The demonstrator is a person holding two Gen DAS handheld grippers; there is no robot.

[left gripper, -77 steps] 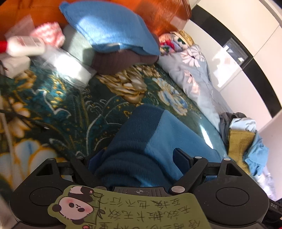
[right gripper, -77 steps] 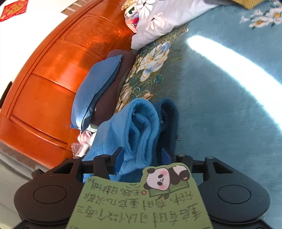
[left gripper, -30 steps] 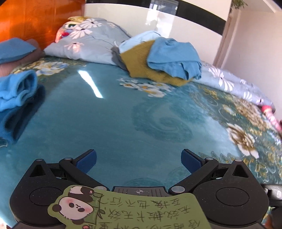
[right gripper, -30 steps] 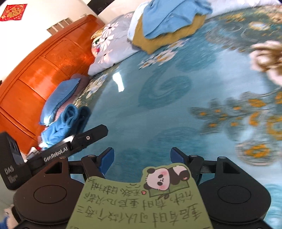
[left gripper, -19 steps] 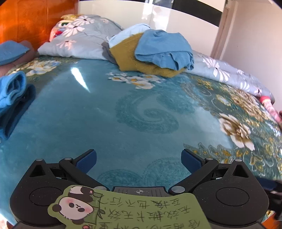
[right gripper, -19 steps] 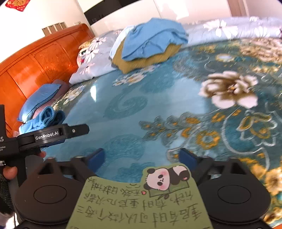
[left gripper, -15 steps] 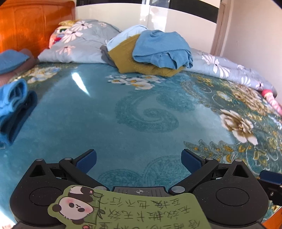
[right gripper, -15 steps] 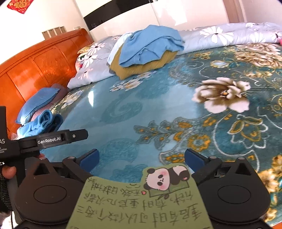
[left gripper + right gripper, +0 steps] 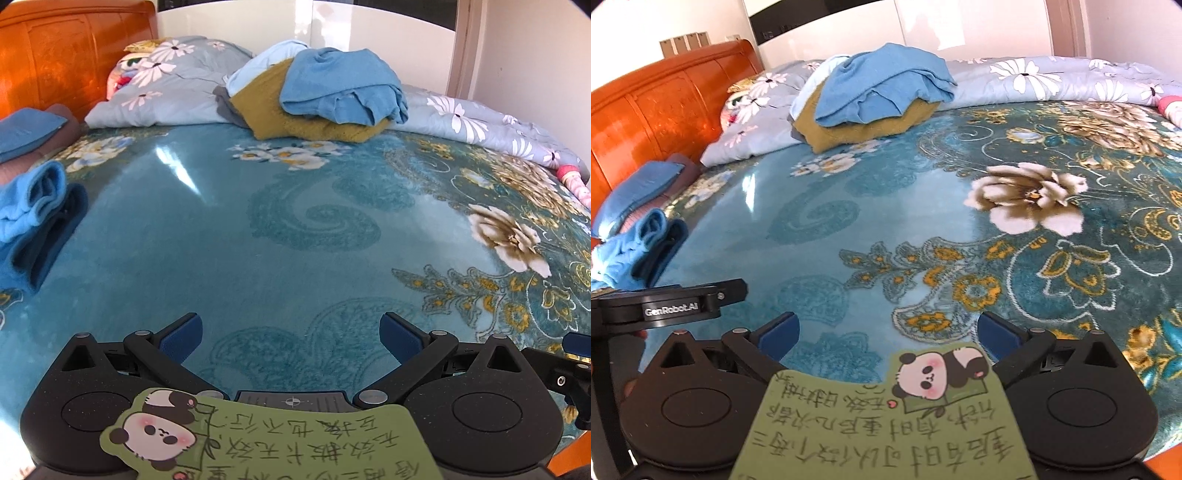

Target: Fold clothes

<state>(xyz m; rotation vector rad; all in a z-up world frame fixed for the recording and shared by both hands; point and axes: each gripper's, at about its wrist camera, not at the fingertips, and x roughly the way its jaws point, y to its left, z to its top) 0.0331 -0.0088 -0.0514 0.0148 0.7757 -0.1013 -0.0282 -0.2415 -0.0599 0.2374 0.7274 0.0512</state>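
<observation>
Hovering over the teal blanket (image 9: pixel 288 221), both grippers, left (image 9: pixel 291 334) and right (image 9: pixel 888 332), gape empty; unfolded clothes pile (image 9: pixel 317 99) lies beyond.

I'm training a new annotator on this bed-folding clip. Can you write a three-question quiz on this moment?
1. True or false: the left gripper holds a garment.
2. Which garment lies on top of the unfolded pile at the far side of the bed? A) mustard sweater B) blue top C) grey shirt
3. Fill in: the folded blue fleece lies near the ____ headboard.

Key
1. False: both it and the right gripper are open with only bedspread between the fingers.
2. B: the blue top sits on the mustard sweater.
3. Wooden.
</observation>
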